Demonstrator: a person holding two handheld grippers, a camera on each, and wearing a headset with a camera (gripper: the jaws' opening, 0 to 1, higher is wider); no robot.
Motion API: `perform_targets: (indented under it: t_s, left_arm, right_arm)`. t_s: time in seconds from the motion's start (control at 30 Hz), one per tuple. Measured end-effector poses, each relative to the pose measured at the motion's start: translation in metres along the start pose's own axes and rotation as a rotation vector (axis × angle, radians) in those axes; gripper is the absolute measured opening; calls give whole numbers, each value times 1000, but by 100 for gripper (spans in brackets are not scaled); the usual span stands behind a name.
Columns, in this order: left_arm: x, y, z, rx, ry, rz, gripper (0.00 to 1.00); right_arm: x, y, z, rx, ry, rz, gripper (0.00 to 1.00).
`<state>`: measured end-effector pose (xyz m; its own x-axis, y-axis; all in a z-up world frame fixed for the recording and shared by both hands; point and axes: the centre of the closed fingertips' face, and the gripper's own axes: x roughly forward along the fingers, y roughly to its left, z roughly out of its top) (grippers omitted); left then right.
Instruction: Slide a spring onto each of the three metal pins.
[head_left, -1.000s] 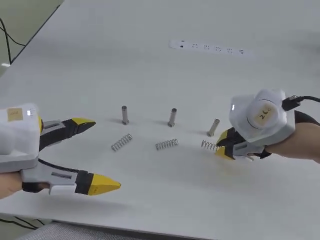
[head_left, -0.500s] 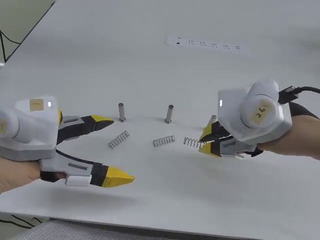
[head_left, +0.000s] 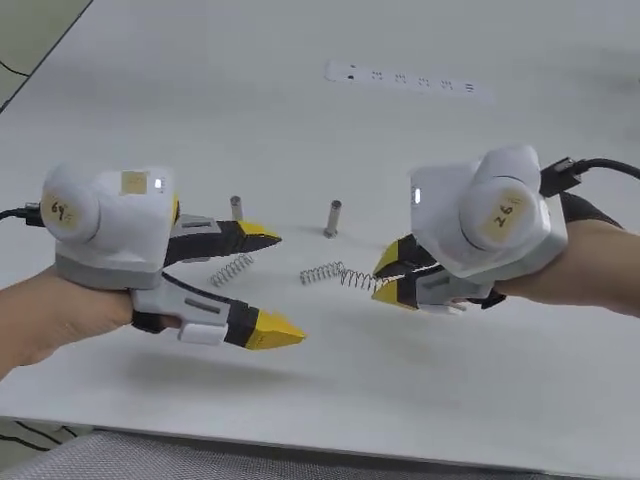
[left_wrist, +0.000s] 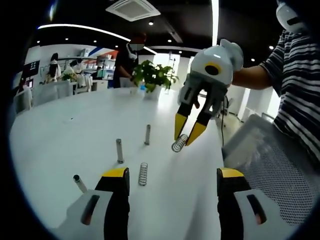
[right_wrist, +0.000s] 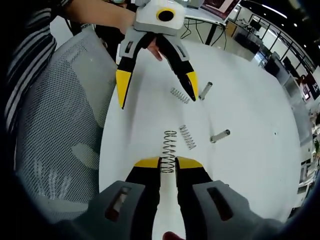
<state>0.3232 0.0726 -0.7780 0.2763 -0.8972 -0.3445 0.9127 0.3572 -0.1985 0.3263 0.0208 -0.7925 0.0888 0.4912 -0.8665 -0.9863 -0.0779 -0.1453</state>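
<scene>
One thin coiled steel spring (right_wrist: 168, 150) is pinched by its end in the closed jaws of my right gripper (right_wrist: 168, 162). It is lifted off the white desk (head_left: 300, 120), free end pointing left. A second spring (head_left: 322, 272) lies flat just beside that free end, and a third spring (head_left: 232, 269) lies flat further left. Three short grey metal pins stand upright in a row behind them, all bare: left pin (head_left: 236, 207), middle pin (head_left: 333, 218), right pin (left_wrist: 148, 134).

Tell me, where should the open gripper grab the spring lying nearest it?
Probably near one end of the spring, jaws coming down from above and closing across its coils. It lies flat on the table, and an end grip leaves the other end open for a pin.
</scene>
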Motion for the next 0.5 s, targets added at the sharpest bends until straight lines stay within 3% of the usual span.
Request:
perform_targets:
  t_s: [0.13,0.3,0.5]
  left_arm:
    - [6,-2,7,15,-23,-21,65]
    - [14,-8,7,21,-17,-69,53]
    - [21,-12,11,27,-29,-90,44]
  right_arm:
    - [2,4,4,-18,4,8,13]
    - [2,5,7,-25,-1,10,13]
    - [2,8,10,-27,-5,19,13]
